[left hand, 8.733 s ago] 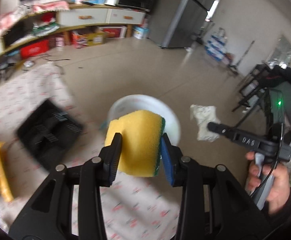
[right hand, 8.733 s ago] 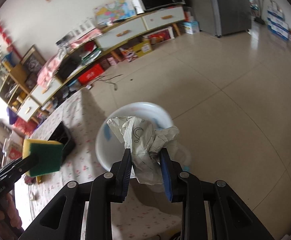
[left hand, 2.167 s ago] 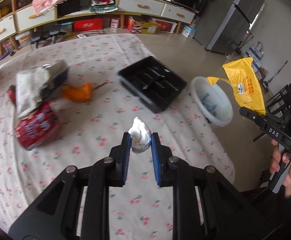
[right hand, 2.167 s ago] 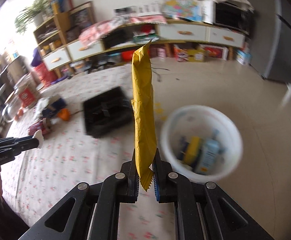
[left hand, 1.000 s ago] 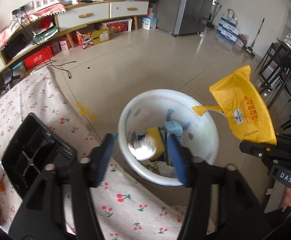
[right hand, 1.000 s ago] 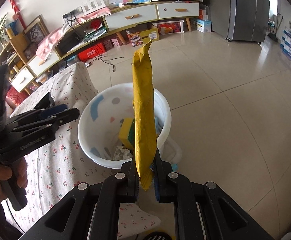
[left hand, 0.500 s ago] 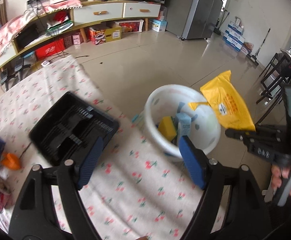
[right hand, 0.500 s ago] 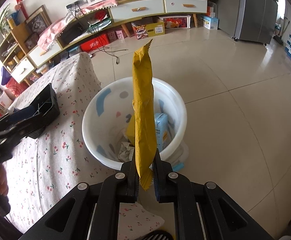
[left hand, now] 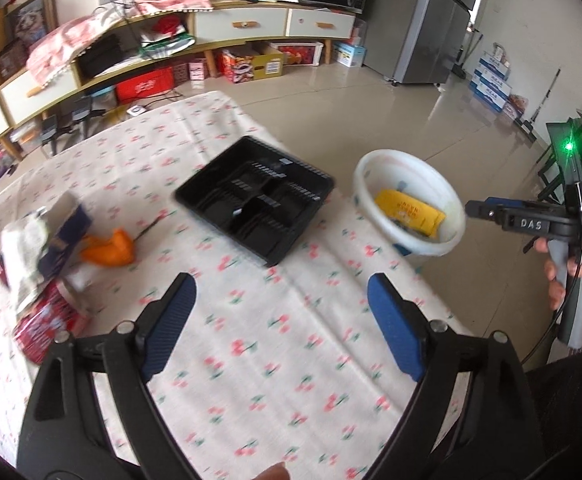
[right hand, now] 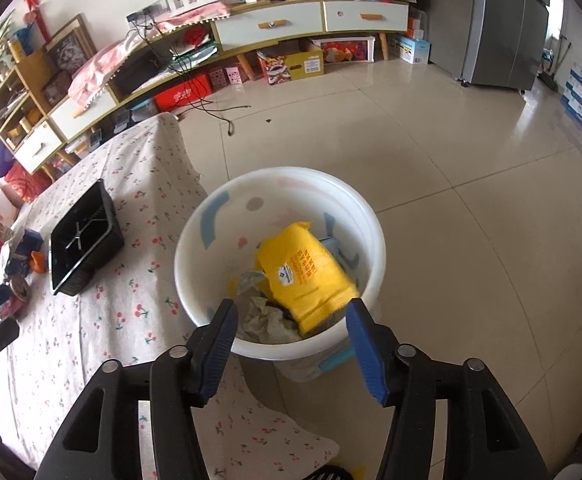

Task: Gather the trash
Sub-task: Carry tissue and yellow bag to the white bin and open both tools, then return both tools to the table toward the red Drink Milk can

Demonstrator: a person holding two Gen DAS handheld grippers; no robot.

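Yellow packet (right hand: 306, 276) lies slantwise in the white bin (right hand: 195, 280), both grippers' fingers opening, empty.

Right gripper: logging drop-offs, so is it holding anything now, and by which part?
Nothing is held. The right gripper is opening with nothing between its fingers; the yellow packet lies loose in the white bin below.

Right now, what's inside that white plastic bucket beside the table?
In the white plastic bucket, a yellow plastic packet lies on top, over crumpled paper and something light blue. Whatever sits deeper is covered.
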